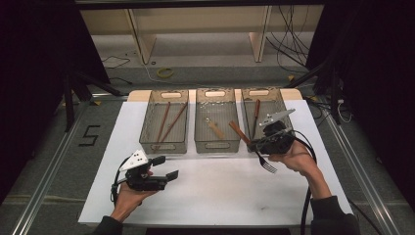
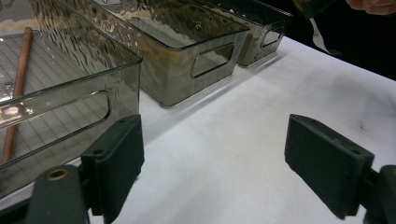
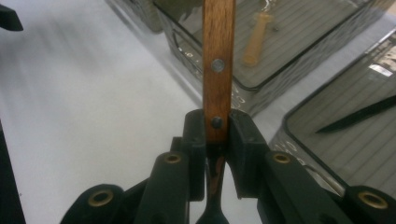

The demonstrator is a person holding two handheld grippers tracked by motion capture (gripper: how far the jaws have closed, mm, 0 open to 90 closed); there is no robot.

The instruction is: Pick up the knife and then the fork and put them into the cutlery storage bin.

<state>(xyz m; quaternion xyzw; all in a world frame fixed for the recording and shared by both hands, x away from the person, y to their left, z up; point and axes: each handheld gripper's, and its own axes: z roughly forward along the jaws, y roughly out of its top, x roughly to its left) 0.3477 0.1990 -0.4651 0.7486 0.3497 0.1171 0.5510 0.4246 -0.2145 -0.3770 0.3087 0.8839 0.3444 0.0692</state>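
Note:
My right gripper [image 1: 253,144] is shut on a fork with a wooden handle [image 1: 239,132]. It is held above the table, in front of the gap between the middle and right bins. The fork's metal tines [image 1: 268,167] point back toward the person. In the right gripper view the riveted handle [image 3: 218,42] rises from between the pads, and my right gripper [image 3: 217,126] clamps its lower end. My left gripper [image 1: 165,167] rests low over the white table at the front left, open with nothing between its jaws. In its own view, bare table shows between the spread jaws of my left gripper [image 2: 215,158].
Three smoky clear bins stand in a row at the back of the white sheet. The left bin [image 1: 164,146] holds brown chopsticks [image 1: 163,122]. The middle bin [image 1: 215,145] holds a pale wooden-handled utensil [image 1: 214,128], and the right bin [image 1: 259,92] a dark-handled one [image 1: 256,113].

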